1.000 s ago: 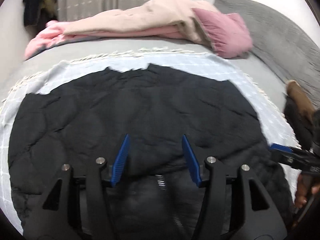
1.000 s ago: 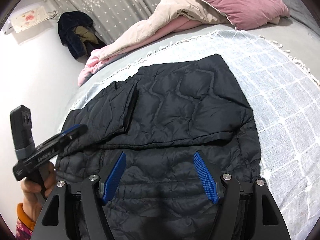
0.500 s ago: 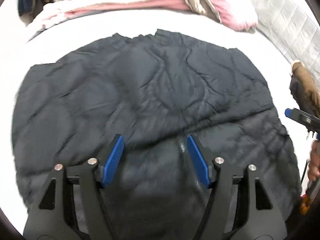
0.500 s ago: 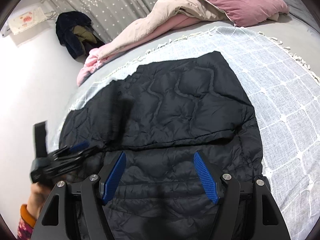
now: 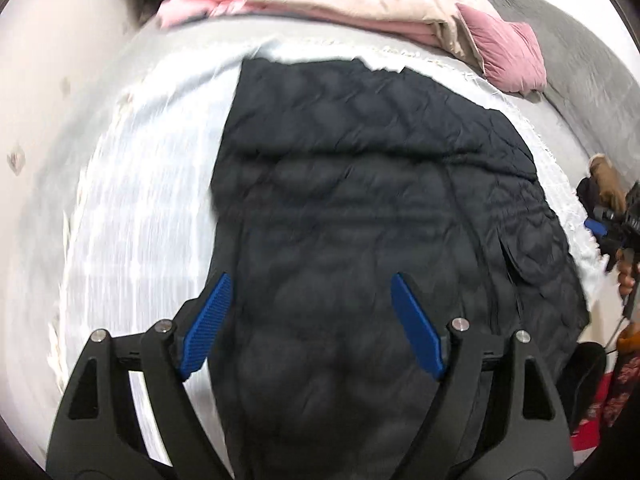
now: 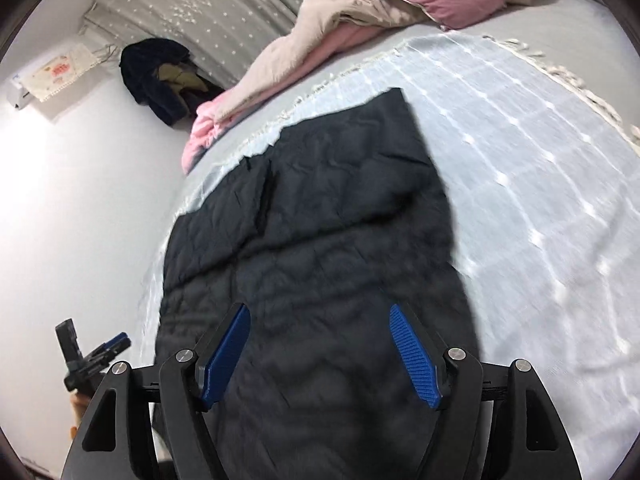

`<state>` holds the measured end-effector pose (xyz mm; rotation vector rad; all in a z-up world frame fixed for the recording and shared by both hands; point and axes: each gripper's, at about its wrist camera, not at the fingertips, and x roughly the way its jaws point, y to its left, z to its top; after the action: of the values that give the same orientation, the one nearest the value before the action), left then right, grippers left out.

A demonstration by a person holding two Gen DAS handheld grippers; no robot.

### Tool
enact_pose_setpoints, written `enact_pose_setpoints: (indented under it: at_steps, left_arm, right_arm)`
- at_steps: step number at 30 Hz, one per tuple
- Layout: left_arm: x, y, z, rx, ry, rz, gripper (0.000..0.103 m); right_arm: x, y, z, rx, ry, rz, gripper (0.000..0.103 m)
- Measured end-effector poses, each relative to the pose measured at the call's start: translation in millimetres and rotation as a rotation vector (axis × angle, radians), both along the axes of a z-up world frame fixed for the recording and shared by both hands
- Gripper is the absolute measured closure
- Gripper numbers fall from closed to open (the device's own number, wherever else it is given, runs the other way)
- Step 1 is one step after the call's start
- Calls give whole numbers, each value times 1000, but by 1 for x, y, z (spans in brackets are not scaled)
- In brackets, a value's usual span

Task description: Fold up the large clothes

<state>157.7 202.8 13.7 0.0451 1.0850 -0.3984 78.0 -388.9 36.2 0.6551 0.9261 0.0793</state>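
A black quilted jacket (image 5: 360,208) lies spread flat on a pale checked throw (image 5: 140,208) on the bed, with one part folded over its far half. It also shows in the right wrist view (image 6: 320,240). My left gripper (image 5: 312,328) is open and empty, above the jacket's near left part. My right gripper (image 6: 320,356) is open and empty, above the jacket's near end. Each gripper shows small at the edge of the other's view: the right gripper (image 5: 612,228) and the left gripper (image 6: 96,356).
A beige and pink duvet (image 5: 352,4) and a mauve pillow (image 5: 508,56) lie at the far side of the bed. A grey headboard (image 5: 580,68) is at the right. Dark clothes (image 6: 160,76) hang on the wall by a curtain.
Both views are blurred from motion. The left gripper has swung toward the jacket's left side, so the throw now shows at its left. The right gripper has shifted over the jacket's right half.
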Motion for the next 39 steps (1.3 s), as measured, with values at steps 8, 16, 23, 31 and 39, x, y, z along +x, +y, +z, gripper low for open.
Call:
enact_pose_setpoints:
  at_steps: [8,16,23,31,39]
  left_arm:
    - [-33,52,-64,-121,200,51,21]
    - [-68,40,-89,-161,229,-11,25]
    - [-80,46,-93,-94,191,21,28]
    - [-75,56,-99,-128,210,50,28]
    - [-86,40,-111,-392,372,-2,87]
  right_arm:
    - [-58,-13,-59,43,204,13,27]
    - [-87,-10,-90,89,265,27,27]
    - [-104,5,-91,109,286,69,27]
    - [-112,18,-93,120,308,109,32]
    - [-115,33,-87,235,219,144,92]
